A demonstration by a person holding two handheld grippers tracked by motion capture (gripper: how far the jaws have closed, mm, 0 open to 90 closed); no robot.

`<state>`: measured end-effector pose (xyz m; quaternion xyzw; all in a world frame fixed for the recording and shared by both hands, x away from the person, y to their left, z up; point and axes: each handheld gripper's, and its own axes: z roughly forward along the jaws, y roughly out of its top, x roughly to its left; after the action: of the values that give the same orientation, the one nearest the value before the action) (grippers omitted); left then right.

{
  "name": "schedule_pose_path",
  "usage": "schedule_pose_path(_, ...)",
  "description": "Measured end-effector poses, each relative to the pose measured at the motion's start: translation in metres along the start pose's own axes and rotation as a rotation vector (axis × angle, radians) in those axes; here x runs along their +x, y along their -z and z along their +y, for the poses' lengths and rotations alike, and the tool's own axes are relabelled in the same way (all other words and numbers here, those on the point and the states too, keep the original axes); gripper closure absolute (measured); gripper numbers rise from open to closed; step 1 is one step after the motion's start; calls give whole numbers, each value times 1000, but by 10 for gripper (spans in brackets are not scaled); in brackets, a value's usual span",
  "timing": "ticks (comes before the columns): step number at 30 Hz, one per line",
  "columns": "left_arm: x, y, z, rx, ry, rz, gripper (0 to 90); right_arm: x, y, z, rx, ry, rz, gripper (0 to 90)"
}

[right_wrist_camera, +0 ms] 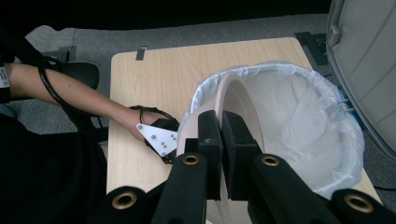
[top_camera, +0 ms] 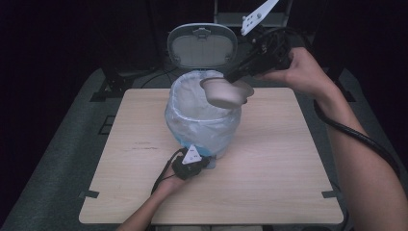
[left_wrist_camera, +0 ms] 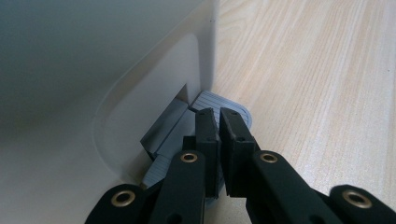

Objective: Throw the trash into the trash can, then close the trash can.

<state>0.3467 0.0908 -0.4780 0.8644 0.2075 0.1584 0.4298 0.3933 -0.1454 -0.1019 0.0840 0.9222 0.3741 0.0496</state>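
Observation:
A small bin with a clear plastic liner stands mid-table, its grey lid raised behind it. My right gripper is shut on the rim of a beige bowl, holding it tilted over the bin's mouth. In the right gripper view the jaws pinch the bowl's rim edge-on. My left gripper sits low at the bin's front base. Its jaws are shut and rest on the grey ribbed pedal against the bin's wall.
The wooden table has bare surface to the left, right and front of the bin. Dark stands and cables lie behind the table's far edge. The right gripper's cable hangs along the forearm.

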Motion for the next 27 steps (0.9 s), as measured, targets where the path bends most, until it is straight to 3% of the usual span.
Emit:
schedule_pose_path(23, 0, 0, -1, -9, 11, -1, 870, -29, -47, 21, 22, 8, 18, 861)
schedule_pose_path(25, 0, 0, -1, -8, 10, -1, 870, -31, -50, 21, 21, 3, 5, 848)
schedule_pose_path(27, 0, 0, -1, -7, 8, -2, 870, -33, -53, 20, 21, -15, -15, 747)
